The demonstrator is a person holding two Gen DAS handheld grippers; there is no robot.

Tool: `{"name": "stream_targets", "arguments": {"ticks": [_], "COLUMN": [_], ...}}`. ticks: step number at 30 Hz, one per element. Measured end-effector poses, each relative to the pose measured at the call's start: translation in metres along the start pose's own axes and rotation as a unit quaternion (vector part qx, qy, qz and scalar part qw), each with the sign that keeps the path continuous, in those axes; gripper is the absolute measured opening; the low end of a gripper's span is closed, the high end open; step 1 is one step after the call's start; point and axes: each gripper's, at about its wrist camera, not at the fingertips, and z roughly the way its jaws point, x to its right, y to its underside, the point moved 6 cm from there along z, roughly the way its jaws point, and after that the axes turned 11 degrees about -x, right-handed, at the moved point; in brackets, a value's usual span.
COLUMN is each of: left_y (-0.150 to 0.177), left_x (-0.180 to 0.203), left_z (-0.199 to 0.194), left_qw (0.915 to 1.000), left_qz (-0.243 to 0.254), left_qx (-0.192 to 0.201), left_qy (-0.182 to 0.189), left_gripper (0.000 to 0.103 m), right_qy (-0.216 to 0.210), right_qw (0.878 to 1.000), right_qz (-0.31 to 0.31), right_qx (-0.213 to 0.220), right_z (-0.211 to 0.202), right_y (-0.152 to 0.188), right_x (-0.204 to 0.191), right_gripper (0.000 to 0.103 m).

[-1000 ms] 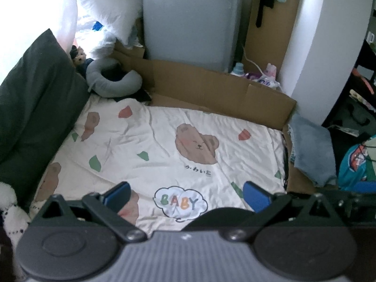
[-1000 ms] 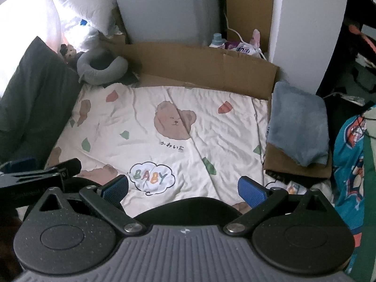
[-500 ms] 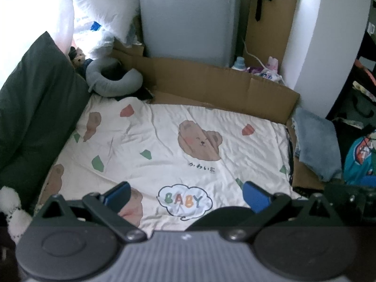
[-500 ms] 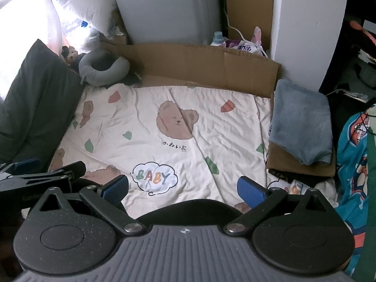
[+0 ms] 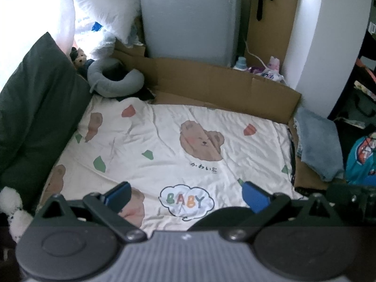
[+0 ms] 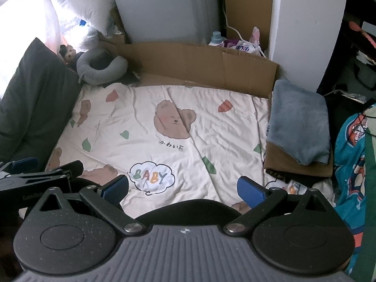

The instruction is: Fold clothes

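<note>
Ok, both grippers, left gripper (image 5: 185, 193) & right gripper (image 6: 183, 188), gape wide w/ nothing held; I'd reach the folded grey garment (image 6: 298, 122) next, pinching one edge.

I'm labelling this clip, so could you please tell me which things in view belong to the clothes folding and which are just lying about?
Job:
- left gripper, open
- right gripper, open
- folded grey cloth
- brown cloth beneath it
- bear sheet, the work surface

Lying about:
- neck pillow
- dark cushion
- cardboard
- bottle
- teddy
</note>
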Motion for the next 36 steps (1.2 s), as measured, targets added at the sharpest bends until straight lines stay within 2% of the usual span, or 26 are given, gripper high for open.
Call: {"name": "stream_targets", "arguments": {"ticks": [7, 36], "left_y": [0.0, 0.0], "left_x": [-0.002, -0.001], "left_z": [0.006, 0.011], "left_qw": [0.9998, 0.9994], "left_qz": [-0.005, -0.01], "left_qx": [-0.017, -0.031], "left_qy": [0.012, 0.016], "left_gripper": [0.093, 0.093], "right_qy": [-0.002, 0.001], "right_qw": [1.0, 1.0], "right_qz": [0.001, 0.0], "right_qx": [-0.002, -0.001], "right_z": [0.0, 0.0], "right_y": [0.001, -0.002], "right_x": [0.0, 0.001], "right_gripper": [0.101, 0.101]}}
